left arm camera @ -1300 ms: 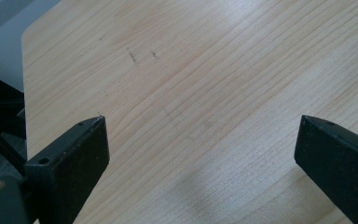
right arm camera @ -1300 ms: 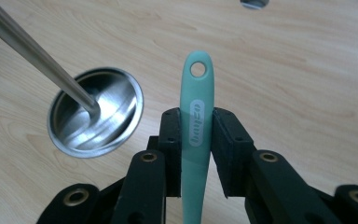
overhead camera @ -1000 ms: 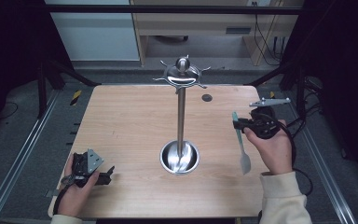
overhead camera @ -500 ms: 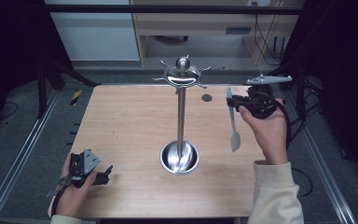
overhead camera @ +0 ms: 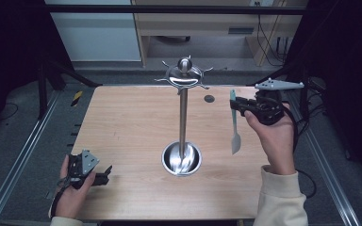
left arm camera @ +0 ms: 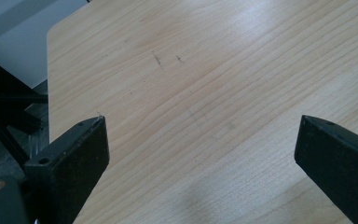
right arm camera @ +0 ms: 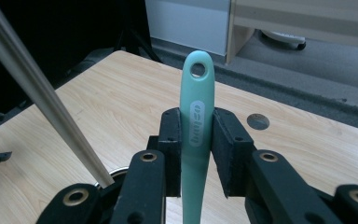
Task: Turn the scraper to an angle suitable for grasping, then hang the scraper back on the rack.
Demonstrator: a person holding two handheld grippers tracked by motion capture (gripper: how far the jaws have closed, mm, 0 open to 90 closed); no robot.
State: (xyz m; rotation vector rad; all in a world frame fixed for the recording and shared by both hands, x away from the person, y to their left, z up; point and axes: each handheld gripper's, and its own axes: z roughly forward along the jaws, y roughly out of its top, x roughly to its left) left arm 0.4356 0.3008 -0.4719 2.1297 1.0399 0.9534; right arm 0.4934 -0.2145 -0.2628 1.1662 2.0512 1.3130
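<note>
- Right gripper (right arm camera: 196, 154) fingers (right arm camera: 171, 140) clamped on mint spatula (right arm camera: 196, 116), lifted right of hanging rack (overhead camera: 184, 117).
- Left gripper (left arm camera: 200, 154) wide open, empty, near left.
- Remaining: hooking the handle hole onto a rack arm.

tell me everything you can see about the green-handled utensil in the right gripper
The utensil has a mint-green, plastic-looking handle with a hanging hole at its tip and an oval logo, and a pale blade end. The right gripper clamps the handle between its black pads. It hangs blade down above the wooden table, right of the metal stand.

Only the metal stand (overhead camera: 183, 117) rises mid-table (overhead camera: 122, 122); bare wood lies open on both sides.
</note>
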